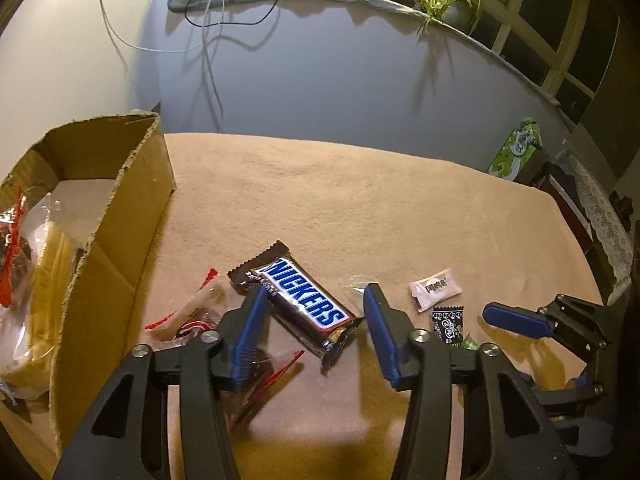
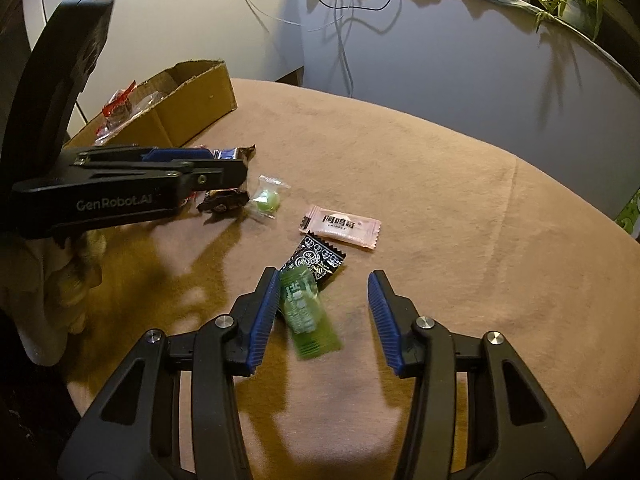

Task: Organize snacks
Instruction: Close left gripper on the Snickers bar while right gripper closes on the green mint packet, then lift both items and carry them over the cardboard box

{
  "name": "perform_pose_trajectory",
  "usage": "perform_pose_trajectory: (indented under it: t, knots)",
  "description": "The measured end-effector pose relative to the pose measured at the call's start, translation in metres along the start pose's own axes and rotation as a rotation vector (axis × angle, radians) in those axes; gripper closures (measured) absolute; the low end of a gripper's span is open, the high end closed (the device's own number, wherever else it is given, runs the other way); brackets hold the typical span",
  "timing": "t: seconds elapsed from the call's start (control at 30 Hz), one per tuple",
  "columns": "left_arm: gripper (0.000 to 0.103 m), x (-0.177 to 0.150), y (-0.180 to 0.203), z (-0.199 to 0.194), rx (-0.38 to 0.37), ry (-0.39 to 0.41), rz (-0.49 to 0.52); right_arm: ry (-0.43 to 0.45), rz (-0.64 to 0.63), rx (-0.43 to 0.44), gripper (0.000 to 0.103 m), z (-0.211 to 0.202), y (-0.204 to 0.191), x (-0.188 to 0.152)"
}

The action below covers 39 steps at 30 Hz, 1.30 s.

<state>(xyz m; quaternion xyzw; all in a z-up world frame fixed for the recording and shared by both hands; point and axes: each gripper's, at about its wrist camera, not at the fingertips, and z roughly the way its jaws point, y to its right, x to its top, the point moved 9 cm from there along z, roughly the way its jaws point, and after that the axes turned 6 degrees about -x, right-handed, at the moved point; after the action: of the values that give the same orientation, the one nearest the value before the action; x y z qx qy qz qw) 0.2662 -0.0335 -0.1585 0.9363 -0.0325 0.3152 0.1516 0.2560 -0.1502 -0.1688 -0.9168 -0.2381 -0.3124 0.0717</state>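
Note:
A Snickers bar (image 1: 304,300) lies slantwise on the tan cloth between the fingers of my left gripper (image 1: 315,292), which is open; its left pad overlaps the bar's near end. A clear red-edged wrapper (image 1: 192,312) lies just left of that finger. My right gripper (image 2: 324,276) is open over a green packet (image 2: 306,312) that rests against its left pad, with a wide gap to the right pad. A black packet (image 2: 316,260), a pink packet (image 2: 340,226) and a green candy in clear wrap (image 2: 266,198) lie beyond. The cardboard box (image 1: 132,208) at left holds wrapped snacks (image 1: 24,248).
The tan cloth (image 2: 440,168) covers a rounded table whose edge curves off at right. A green carton (image 1: 516,152) stands past that edge. Behind are a grey wall, hanging cables (image 1: 208,40) and a potted plant (image 1: 456,4) on a ledge.

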Motion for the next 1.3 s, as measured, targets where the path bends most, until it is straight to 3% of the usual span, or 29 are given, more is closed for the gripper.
perform_pose_trajectory:
  t: [0.2,0.33,0.5,0.77,1.1,1.3]
  knots:
    - [0.052,0.000,0.001,0.010,0.025,-0.018,0.030,-0.008,0.003,-0.001,0.055,0.002,0.002,-0.002]
    - [0.067,0.000,0.000,0.013,0.034,-0.018,0.051,-0.015,-0.011,-0.001,0.055,0.004,-0.002,-0.004]
    - [0.072,-0.001,0.002,0.014,0.030,-0.016,0.076,-0.023,-0.027,-0.006,0.055,0.006,-0.004,-0.007]
    - [0.075,-0.003,0.005,0.014,0.028,-0.006,0.083,-0.024,-0.010,-0.002,0.086,0.005,-0.003,-0.007]
    - [0.077,-0.003,0.006,0.005,0.012,0.015,0.074,-0.005,0.026,-0.008,0.096,-0.003,0.002,-0.005]
    - [0.077,0.001,0.007,-0.004,-0.010,0.039,0.058,0.015,0.061,-0.010,0.097,-0.009,0.011,-0.002]
